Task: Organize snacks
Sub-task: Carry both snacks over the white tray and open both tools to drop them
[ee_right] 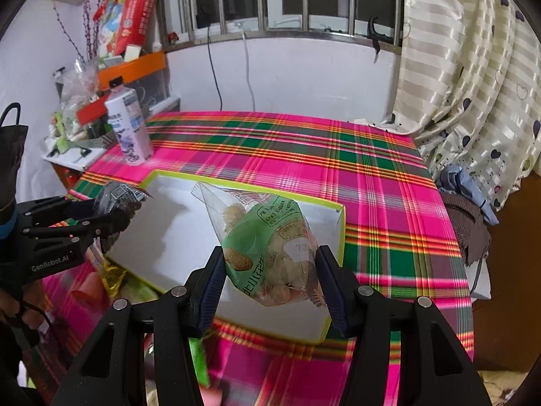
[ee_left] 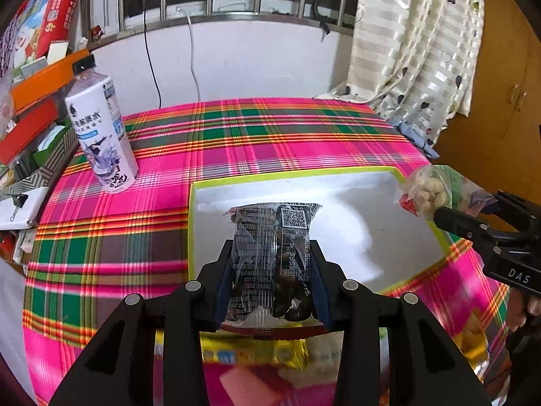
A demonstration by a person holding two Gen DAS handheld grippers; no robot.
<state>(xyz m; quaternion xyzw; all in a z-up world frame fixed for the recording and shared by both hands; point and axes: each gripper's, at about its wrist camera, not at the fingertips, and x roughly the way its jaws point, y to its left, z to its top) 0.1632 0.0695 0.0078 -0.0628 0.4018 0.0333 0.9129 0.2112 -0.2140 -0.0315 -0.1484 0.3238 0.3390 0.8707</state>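
My left gripper point(ee_left: 272, 253) is shut on a dark snack packet point(ee_left: 270, 257) with a QR code, held upright over the near edge of a shallow white box point(ee_left: 372, 209) with a lime-green rim. My right gripper point(ee_right: 270, 260) is shut on a clear-and-green bag of peanuts point(ee_right: 263, 247), held above the same box point(ee_right: 189, 237). In the left wrist view the peanut bag point(ee_left: 436, 193) and right gripper point(ee_left: 453, 213) hang over the box's right rim. In the right wrist view the left gripper point(ee_right: 111, 216) with its dark packet point(ee_right: 118, 199) sits at the box's left edge.
A white bottle point(ee_left: 101, 132) stands on the pink plaid tablecloth point(ee_left: 270, 142) at far left. Cluttered orange and red boxes point(ee_left: 37, 101) sit beyond the table's left edge. More snack packets point(ee_left: 257, 355) lie blurred near the front edge. A curtain point(ee_left: 419, 50) hangs at right.
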